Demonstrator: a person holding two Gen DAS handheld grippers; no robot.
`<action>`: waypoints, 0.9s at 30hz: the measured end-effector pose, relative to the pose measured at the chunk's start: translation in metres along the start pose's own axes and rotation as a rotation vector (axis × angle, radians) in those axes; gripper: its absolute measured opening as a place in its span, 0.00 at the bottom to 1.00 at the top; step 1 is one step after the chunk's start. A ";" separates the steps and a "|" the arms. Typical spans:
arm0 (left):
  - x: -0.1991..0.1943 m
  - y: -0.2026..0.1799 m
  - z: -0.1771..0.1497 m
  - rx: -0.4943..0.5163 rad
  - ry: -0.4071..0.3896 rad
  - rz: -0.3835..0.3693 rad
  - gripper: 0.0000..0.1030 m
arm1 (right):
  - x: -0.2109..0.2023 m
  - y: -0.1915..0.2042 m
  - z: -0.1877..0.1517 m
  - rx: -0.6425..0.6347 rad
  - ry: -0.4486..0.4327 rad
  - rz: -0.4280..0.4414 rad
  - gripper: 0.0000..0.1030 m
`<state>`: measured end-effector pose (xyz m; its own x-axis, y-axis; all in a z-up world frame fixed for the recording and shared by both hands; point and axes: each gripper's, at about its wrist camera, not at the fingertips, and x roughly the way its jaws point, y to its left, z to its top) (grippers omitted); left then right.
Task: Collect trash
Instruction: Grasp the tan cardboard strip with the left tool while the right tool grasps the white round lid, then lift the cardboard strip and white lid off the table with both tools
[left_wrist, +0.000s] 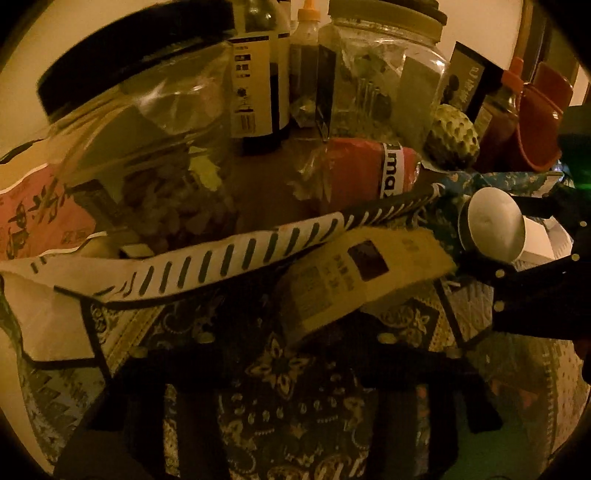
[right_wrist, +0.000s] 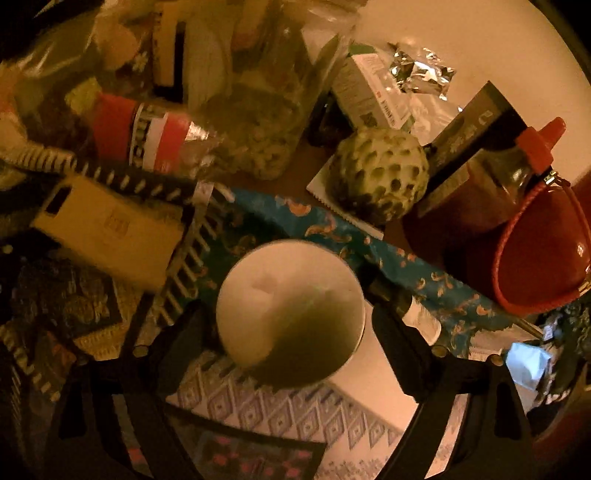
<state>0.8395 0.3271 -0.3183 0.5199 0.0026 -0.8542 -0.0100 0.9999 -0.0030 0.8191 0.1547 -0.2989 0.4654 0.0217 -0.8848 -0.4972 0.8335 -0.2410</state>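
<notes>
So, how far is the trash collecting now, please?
Nothing looks collected yet: no bin or bag shows in either view. In hand: the right gripper straddles a white paper cup, jaws open, apparently not gripping yet. The left gripper is open near a yellow carton. Left: the crushed red bottle, foil wrapper and striped packaging.
</notes>
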 end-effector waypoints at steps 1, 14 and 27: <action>0.001 0.000 0.000 -0.001 -0.002 -0.005 0.28 | 0.001 -0.002 -0.001 0.015 -0.004 0.019 0.71; -0.027 -0.004 0.006 -0.065 -0.017 -0.020 0.01 | -0.049 -0.024 -0.024 0.198 -0.075 0.179 0.71; -0.144 -0.052 -0.002 -0.084 -0.191 -0.021 0.00 | -0.166 -0.091 -0.082 0.401 -0.243 0.280 0.70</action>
<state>0.7638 0.2745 -0.1961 0.6732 -0.0084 -0.7394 -0.0643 0.9955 -0.0699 0.7271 0.0300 -0.1631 0.5342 0.3607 -0.7645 -0.3306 0.9215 0.2038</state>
